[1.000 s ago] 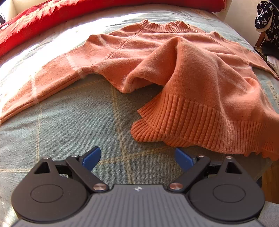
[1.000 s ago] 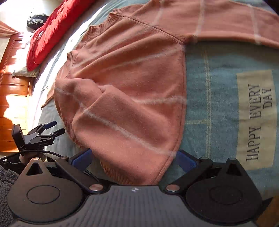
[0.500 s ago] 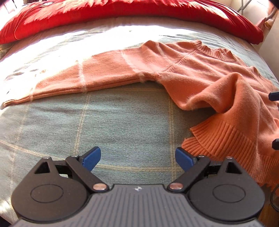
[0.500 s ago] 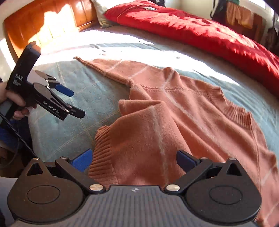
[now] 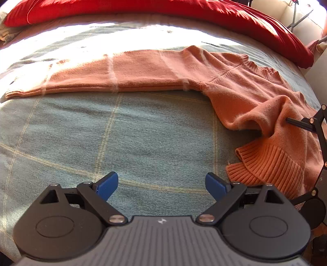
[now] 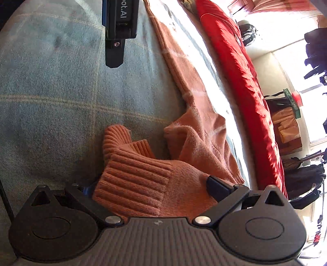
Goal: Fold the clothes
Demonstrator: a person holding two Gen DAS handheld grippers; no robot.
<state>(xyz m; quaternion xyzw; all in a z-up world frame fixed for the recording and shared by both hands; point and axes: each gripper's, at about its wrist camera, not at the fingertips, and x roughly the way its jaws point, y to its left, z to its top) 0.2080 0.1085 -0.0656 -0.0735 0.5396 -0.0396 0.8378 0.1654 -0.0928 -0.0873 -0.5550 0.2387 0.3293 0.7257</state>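
Both grippers gape — right gripper [image 6: 151,184] straddles the sweater [image 6: 143,184] hem.

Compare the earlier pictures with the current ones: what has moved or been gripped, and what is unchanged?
The right gripper has closed in on the sweater's ribbed hem, which now lies between its wide-apart fingers; earlier it only hovered near. The left gripper has swung left, now facing the outstretched sleeve over bare bedspread. The left gripper stays open and empty; the sweater still lies rumpled, and the red quilt is unmoved.
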